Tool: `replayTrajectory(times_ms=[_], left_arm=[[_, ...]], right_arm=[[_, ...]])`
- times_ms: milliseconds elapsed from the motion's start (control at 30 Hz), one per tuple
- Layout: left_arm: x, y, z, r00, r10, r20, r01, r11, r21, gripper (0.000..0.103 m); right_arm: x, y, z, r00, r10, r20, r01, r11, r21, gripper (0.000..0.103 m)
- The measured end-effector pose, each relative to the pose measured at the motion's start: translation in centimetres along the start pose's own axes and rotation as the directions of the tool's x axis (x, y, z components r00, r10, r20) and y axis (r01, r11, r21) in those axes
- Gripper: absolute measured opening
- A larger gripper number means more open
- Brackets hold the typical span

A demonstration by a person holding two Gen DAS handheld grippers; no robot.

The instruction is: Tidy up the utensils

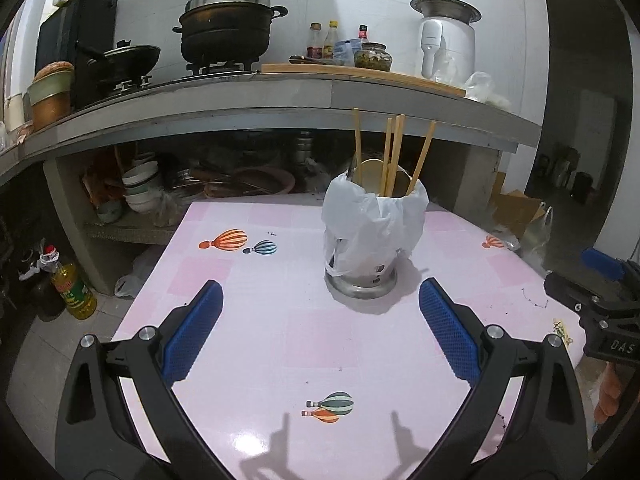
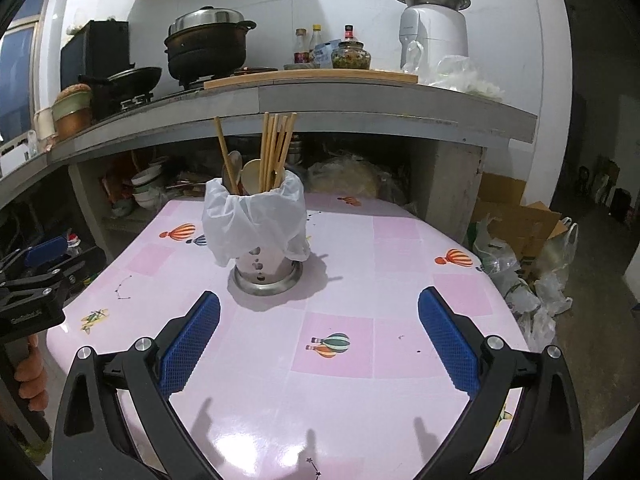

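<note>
Your jaws are spread wide on both the left gripper (image 1: 320,304) and the right gripper (image 2: 319,312), holding nothing, low over the pink counter (image 1: 280,340). Ahead of them the metal holder (image 2: 267,272) stands upright on the counter, a white bag (image 2: 256,220) draped over its rim. Chopsticks (image 2: 276,148) and spoons (image 2: 250,178) stick up from it. Behind is a shelf (image 2: 320,100) with pots.

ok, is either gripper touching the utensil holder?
Apart. Both wrist views show bare table between the open left gripper, right gripper and the holder.
</note>
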State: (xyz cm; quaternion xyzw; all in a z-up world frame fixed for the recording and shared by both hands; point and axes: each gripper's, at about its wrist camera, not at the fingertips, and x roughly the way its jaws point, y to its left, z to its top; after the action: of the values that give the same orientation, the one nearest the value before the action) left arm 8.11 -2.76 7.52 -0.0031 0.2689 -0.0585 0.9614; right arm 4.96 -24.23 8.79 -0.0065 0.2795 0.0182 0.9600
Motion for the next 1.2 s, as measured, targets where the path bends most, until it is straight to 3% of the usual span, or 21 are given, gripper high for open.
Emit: replayTrajectory(times_ms=[167,567,1200], left_arm=[[0.5,-0.6,-0.2,0.997,0.064,-0.029,-0.063,0.997,0.052,0.095],[-0.1,1.0,-0.2,0.999,0.042,-0.011,-0.042,0.999,-0.029,0.095],[-1.2,3.0,-1.1,0.998,0.064,0.023,-0.062,0.994,-0.091,0.095]], right_arm=[[0.0,0.3,0.1,1.000,0.003,-0.001,-0.003,1.000,0.005,0.097],[0.0,0.8,0.3,1.000,-0.005,0.004,0.005,1.000,-0.018,0.097],[-0.4,-1.0,0.2,0.999,-0.036,0.017,0.035,0.999,0.017,0.097]])
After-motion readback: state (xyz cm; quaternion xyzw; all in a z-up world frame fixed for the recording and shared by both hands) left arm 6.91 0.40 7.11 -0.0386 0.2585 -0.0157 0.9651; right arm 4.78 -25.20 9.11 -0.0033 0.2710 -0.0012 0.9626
